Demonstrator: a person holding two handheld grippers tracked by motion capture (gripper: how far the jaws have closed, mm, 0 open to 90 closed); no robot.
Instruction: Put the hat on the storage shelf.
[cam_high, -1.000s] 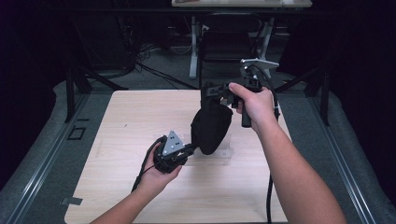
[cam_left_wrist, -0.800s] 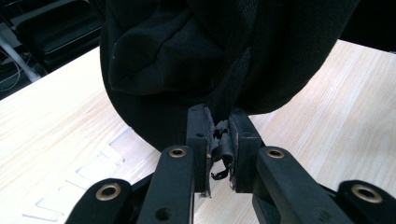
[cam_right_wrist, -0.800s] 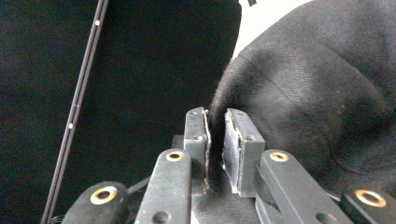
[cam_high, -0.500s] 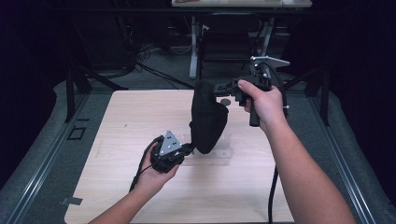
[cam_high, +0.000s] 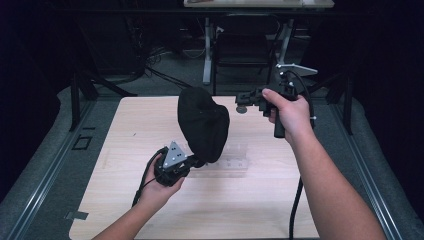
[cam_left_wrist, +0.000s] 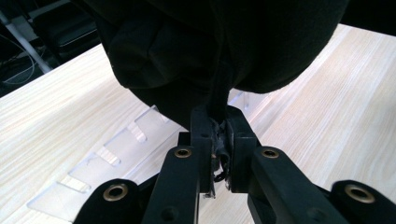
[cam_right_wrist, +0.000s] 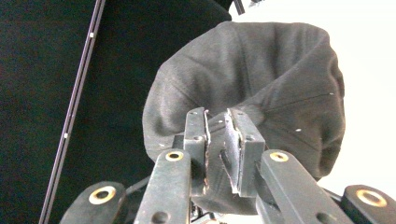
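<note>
in the high view the left gripper (cam_high: 196, 162) holds the black cap (cam_high: 202, 122) up over the table (cam_high: 125, 130), in the left gripper view its jaws pinch the cap's edge tight, and in the right gripper view the right gripper (cam_right_wrist: 217, 140) has a small gap and nothing in it, just in front of the cap.

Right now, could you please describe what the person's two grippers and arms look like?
Both are black handheld tools. The left gripper carries a grey three-cornered plate with small dots on top, and a black cable loops from it. The right gripper has a similar grey plate and a black cable hanging down. Up close, the black jaws show brass-coloured pivot rivets and worn pads. Both forearms are bare, without sleeves.
</note>
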